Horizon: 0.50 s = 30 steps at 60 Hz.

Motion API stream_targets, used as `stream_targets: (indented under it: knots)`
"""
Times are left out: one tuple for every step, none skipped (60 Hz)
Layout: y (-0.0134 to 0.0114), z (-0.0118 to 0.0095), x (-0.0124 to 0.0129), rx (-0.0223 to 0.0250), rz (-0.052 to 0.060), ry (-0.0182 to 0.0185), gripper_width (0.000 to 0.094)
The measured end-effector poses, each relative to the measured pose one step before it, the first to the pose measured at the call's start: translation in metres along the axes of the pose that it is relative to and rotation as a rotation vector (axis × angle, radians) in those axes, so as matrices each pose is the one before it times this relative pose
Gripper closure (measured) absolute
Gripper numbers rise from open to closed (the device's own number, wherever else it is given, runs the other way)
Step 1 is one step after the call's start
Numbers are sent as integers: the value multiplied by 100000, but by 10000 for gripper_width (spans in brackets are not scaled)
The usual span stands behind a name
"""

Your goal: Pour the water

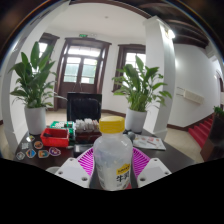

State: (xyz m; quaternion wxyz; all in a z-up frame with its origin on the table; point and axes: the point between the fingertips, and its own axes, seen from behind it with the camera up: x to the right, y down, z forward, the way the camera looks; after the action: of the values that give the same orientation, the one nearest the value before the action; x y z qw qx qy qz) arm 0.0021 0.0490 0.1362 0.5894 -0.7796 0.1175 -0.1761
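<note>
A white plastic bottle (112, 157) with a yellow cap and a yellow label stands upright between my fingers. My gripper (112, 166) is shut on the bottle, with a pink pad (88, 160) pressed against each side. The bottle is held above the dark table (170, 158). Its base is hidden below the fingers.
Two potted plants in white pots stand at the table's back, one at the left (35, 88) and one at the right (137, 92). A red box (55, 135), small round items (35, 152), a dark monitor (83, 106) and papers (150, 142) lie on the table.
</note>
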Motion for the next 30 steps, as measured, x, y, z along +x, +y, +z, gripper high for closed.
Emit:
stream_targets:
  knots:
    - [373,-402,-70,-759,388,123,462]
    - [401,9,-41,-517,289,62,461]
    - [437,71,11,-418,327,15,462]
    - [444,115,60,-389,373,127,460]
    - [432,197,158,-366,278,193,461]
    - [434,242,116,-336,87,224,461]
    - [379,172,145,-246,-160,224,460]
    - [395,1607,298,-226,-364,239,462]
    - [482,-212,219,383,-155,40,462]
    - [295,7,123,89,81,113,461]
    - [284,33,114,87,390,39,462]
    - [318,60,90,22,749,-63,460]
    - [352,41,62,-107,1041,-176,444]
    - [395,75,15,-154,1100,-462,440]
    - [480,110,-31,-403,1062,-662,422]
    - [-175,210,-27,1869,1127,-164,434]
    - [-236,2,178,2397,1098,148,438]
    - [311,-52,238,-126,978,3,436]
    - [0,-29,102,946,1422,-67,437]
    - [-81,-89,48,758,1649,-208,438]
    - [165,-86,94,-109,1286,-97,439]
    - [-84,-58,51,711,1106,-310,442]
    - [64,-56,56,89,791,-325,442]
    - [-8,-71,55,286,683,-301,442]
    - [16,161,-98,149,558,-118,443]
    - [-33,-97,36,112,340,-231,442]
    - [-98,-117,-7,59,87,-119,441]
    - [23,-36,0,2,-171,-213,442]
    - [0,-9,-20,-13,-316,-182,437]
    - [-7,-26,-30,-242,-270,-179,429]
